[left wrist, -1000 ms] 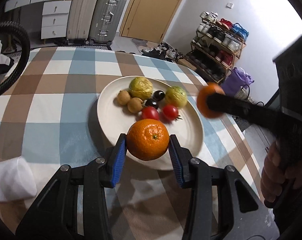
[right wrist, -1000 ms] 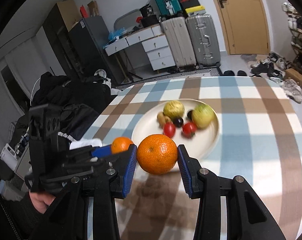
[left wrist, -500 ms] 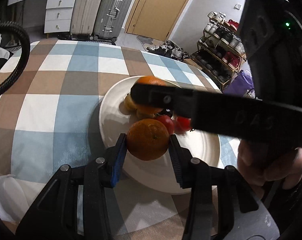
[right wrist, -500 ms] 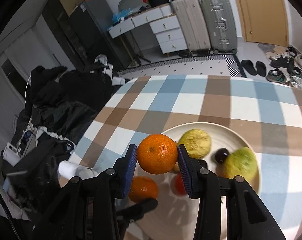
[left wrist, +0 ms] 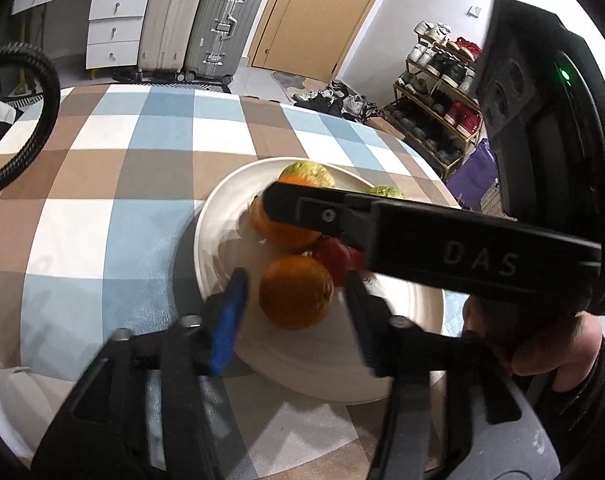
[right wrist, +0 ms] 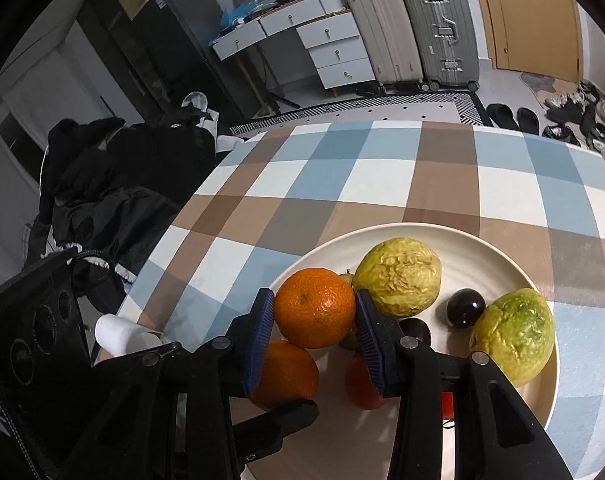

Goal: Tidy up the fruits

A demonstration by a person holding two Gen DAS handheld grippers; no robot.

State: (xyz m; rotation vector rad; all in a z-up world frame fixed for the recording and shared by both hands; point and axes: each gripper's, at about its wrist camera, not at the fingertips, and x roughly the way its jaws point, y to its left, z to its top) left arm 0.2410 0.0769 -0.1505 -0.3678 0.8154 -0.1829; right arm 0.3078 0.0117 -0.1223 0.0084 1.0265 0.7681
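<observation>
Oranges occupy both tools over the cream plate (left wrist: 218,216) on the checked tablecloth (left wrist: 114,184). Seen from the left wrist, the left gripper (left wrist: 296,294) has its jaws opening: the blue-faced finger on the left and the dark one on the right stand clear of the near orange (left wrist: 296,296), with a visible gap on each side, and that orange lies between them on the plate's near part. Just beyond it, the right gripper (right wrist: 314,318) reaches across from the right, held by a hand (left wrist: 542,344) at the right edge of that view; its long black finger crosses in front of the second orange (right wrist: 314,308) and hides much of it there. From the right wrist the grip is plain: both blue pads press the sides of this second orange, jaws clamped on it, and it sits just above the plate's left part, close against a wrinkled yellow-green fruit (right wrist: 398,276) on its right. Below it the released orange shows partly behind the left pad. Two dark round fruits (right wrist: 464,307) lie between the wrinkled fruit and a second green-yellow fruit (right wrist: 512,336) near the right rim. Red tomatoes (left wrist: 338,256) lie right of the released orange, partly hidden by the fingers.
</observation>
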